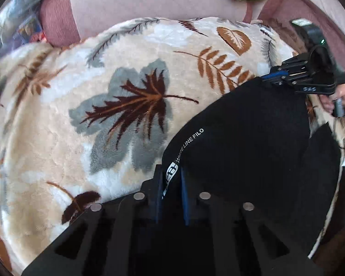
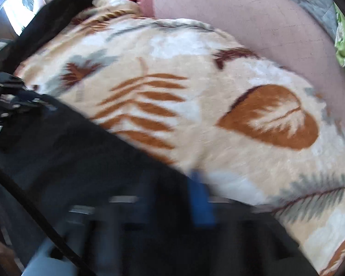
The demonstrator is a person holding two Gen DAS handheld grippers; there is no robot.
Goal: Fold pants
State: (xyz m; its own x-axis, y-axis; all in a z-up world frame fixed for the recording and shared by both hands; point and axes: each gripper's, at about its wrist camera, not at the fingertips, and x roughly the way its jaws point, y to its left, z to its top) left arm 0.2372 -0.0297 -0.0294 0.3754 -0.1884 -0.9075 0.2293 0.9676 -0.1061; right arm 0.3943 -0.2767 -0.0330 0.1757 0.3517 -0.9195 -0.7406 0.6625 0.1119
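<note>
The black pants fill the lower right of the frame, over the leaf-pattern blanket. The left gripper pinches the printed edge, and the right gripper clamps the far edge, probably to carry both corners across for 1 fold.

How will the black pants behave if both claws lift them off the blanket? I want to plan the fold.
The black pants will likely sag: they stretch between the left claw and right claw, free cloth drooping. The fabric looks soft, so probably light. The plush blanket may drag on them.
</note>
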